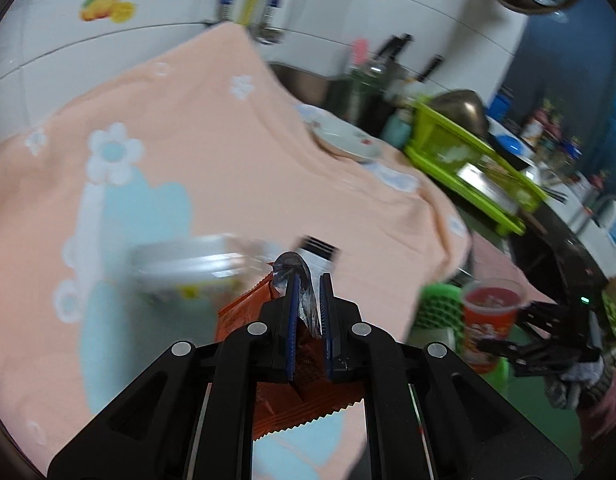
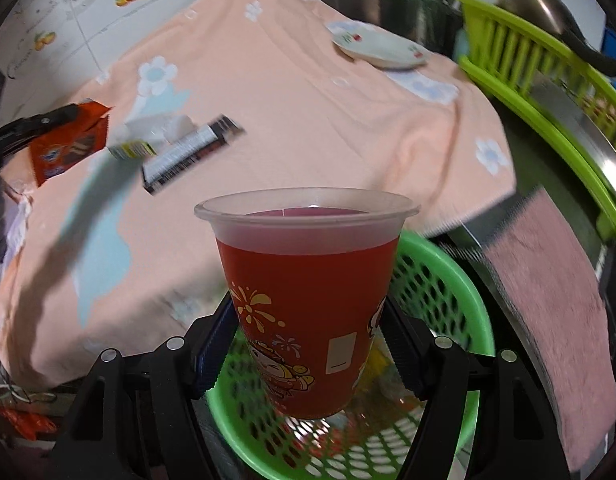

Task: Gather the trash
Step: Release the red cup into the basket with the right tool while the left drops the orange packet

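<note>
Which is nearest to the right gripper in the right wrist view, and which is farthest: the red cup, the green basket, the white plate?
From the right gripper:
1. Red cup, held between the jaws.
2. Green basket, just beyond and below the cup.
3. White plate, at the cloth's far right corner.

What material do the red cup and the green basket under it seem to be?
Red cup: likely thin plastic, since its unprinted rim is translucent; smooth printed wall. Green basket: likely moulded plastic, glossy, with an open mesh of holes.
</note>
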Tool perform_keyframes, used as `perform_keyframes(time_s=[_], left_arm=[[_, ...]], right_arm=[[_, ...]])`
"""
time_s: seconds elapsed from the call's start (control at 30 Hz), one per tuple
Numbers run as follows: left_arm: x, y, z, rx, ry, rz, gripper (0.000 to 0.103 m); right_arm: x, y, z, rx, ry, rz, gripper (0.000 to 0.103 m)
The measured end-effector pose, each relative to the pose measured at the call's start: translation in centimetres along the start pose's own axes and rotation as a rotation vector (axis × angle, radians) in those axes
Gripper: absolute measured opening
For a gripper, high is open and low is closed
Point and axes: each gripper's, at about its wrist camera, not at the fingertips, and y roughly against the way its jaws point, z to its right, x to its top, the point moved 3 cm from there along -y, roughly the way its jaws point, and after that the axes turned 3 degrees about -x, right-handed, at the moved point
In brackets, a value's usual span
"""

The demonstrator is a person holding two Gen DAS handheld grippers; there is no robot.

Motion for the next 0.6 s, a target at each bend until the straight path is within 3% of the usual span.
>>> perform_keyframes(time_s=[0.27,0.6], left_arm=[[-3.1,-2.0,7.6,-0.152,-0.070,-0.035,0.009],[-7.4,-5.6,13.2,-0.277,-0.084,-0.129,0.009]], right_arm=[[-4.0,-1.1,3.1,-0.060,-0.047,-0.090,0.068],[-7.8,-1.0,5.6,-0.068,-0.096,-0.147,0.069]])
